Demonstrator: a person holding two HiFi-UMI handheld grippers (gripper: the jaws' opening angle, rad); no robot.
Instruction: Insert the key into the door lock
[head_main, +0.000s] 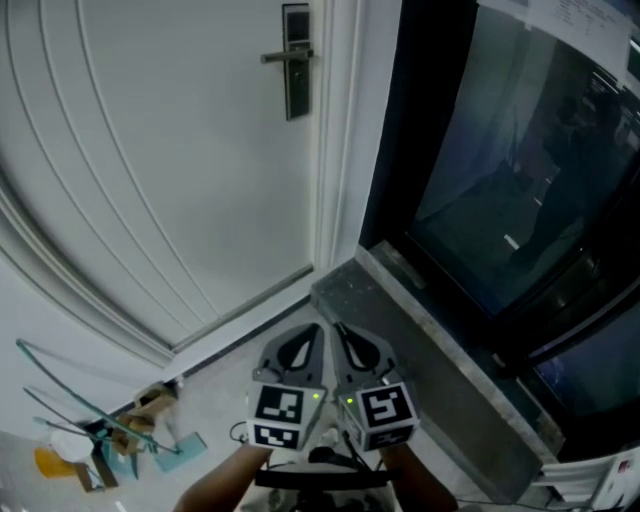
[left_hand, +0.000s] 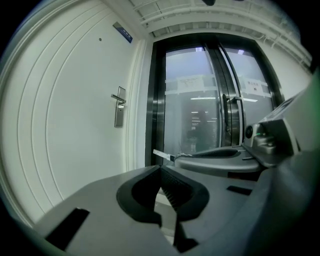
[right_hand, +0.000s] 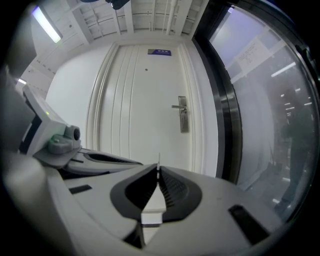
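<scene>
The white door (head_main: 150, 170) carries a metal lock plate with a lever handle (head_main: 296, 62), also visible as the lock (left_hand: 119, 107) in the left gripper view and the lock (right_hand: 183, 114) in the right gripper view. Both grippers hang side by side, low and well short of the door. My right gripper (head_main: 340, 330) (right_hand: 158, 169) is shut on a thin flat key (right_hand: 158, 161), whose blade (left_hand: 162, 154) sticks out past the jaw tips toward the door. My left gripper (head_main: 314, 330) (left_hand: 161, 169) is shut with nothing between its jaws.
Dark glass doors (head_main: 520, 180) in a black frame stand right of the white door. A grey stone sill (head_main: 440, 370) runs along their foot. A heap of small clutter and wire (head_main: 100, 435) lies on the floor at the lower left.
</scene>
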